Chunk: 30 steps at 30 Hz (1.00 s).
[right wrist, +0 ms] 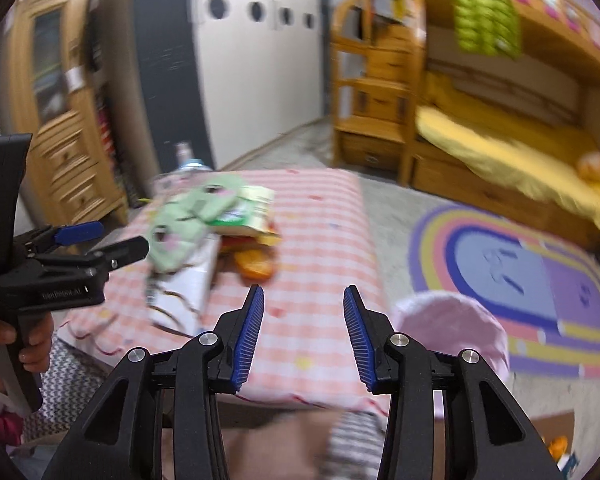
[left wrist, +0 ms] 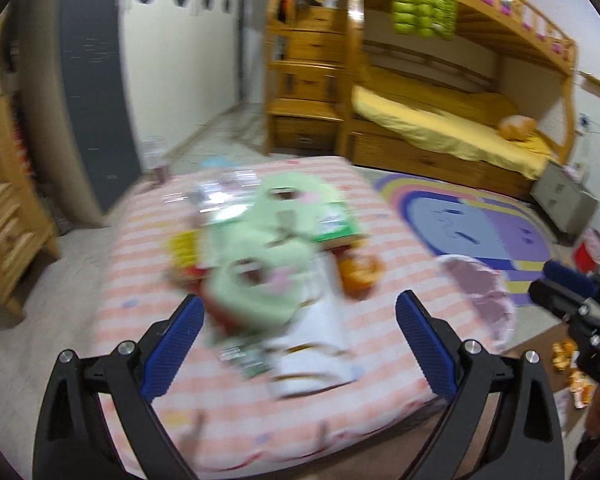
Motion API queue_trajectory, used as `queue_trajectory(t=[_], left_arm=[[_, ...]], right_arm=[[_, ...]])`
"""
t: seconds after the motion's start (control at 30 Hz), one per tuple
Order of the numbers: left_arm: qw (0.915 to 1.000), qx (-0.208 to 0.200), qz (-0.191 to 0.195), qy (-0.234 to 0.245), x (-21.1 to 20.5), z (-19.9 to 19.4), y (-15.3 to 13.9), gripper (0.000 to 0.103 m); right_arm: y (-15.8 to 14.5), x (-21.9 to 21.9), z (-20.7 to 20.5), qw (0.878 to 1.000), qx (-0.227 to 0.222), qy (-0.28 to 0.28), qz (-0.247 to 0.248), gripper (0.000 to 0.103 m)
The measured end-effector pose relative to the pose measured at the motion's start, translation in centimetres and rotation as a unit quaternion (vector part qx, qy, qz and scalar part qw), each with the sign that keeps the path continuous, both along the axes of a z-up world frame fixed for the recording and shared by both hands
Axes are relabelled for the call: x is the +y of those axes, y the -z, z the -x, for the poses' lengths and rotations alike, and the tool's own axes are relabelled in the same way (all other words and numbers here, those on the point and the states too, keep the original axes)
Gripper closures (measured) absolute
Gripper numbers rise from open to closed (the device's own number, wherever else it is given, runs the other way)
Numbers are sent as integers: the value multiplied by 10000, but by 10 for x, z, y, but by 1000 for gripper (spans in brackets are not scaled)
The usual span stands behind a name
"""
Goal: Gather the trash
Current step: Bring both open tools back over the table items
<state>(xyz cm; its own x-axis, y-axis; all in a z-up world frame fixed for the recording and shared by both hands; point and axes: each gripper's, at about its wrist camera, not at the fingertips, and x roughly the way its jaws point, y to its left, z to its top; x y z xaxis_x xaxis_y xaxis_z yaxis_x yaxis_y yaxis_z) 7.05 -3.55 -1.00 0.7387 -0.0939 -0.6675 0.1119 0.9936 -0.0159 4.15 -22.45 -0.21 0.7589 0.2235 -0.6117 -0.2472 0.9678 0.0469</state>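
Note:
Trash lies piled on a pink striped mattress (left wrist: 384, 240): two pale green face-shaped pieces (left wrist: 268, 256), a white paper bag (left wrist: 320, 344), an orange wrapper (left wrist: 360, 272), a yellow packet (left wrist: 184, 248) and a green-and-white packet (left wrist: 336, 224). My left gripper (left wrist: 300, 296) hovers open and wide over the near end of the pile, its pads apart from everything. The right gripper (right wrist: 304, 292) stands open over bare mattress to the right of the pile (right wrist: 204, 232), with nothing between its fingers. A hand (right wrist: 4, 344) holds the left gripper (right wrist: 120, 240).
A pink bag (right wrist: 452, 328) sits at the mattress's near right corner. A cardboard box with orange wrappers (left wrist: 572, 364) lies on the floor beyond it. A rainbow rug (left wrist: 480, 232), a wooden bunk bed (left wrist: 440, 128), a wooden cabinet (right wrist: 60, 120) and a bottle (right wrist: 188, 160) surround the mattress.

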Motion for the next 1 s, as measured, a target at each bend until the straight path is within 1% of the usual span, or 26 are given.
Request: queue_trajectory(t=[0.03,0.1,0.17,0.27,0.33,0.43,0.57,0.67,0.87,0.97,1.0], left_arm=[[9999,-31,-56,-151,12,5,-1,9],[9991,-129,45,-392,40,19,-4,9],[9979,-233,89,-596,57,29,-7,9],[9953,-419,-29,-868,85,45,-13,9],[9944,-458,-68,-945,99,52,-14,9],[9936,-455,-25,-1036,119,62,-14,9],[9929,-345,56,-1138,141,68,-12,9],[9915,-337,-28,-1253,156,69,-10,9],[9875,-315,-71,-1545,181,78,-10,9],[9829,-307,-136,-1810,198,82,-12,9],[9810,-347,-147,-1901,205,83,-13,7]], right_arm=[[-3,16,-1,9998,-52,-182,-18,68],[-6,33,-5,9995,-62,-308,-44,76],[-10,51,-11,9989,-38,-453,-127,79],[-20,79,-20,9978,-64,-636,-165,79],[-29,99,-24,9966,-166,-793,-162,79],[-36,124,-22,9952,-289,-917,-168,78],[-38,153,-21,9943,-298,-1020,-92,78],[-40,163,-23,9941,-274,-1041,-108,78],[-47,166,-25,9960,-304,-838,-112,78],[-52,169,-20,9964,-418,-737,-11,77],[-53,168,-19,9964,-439,-718,42,75]])
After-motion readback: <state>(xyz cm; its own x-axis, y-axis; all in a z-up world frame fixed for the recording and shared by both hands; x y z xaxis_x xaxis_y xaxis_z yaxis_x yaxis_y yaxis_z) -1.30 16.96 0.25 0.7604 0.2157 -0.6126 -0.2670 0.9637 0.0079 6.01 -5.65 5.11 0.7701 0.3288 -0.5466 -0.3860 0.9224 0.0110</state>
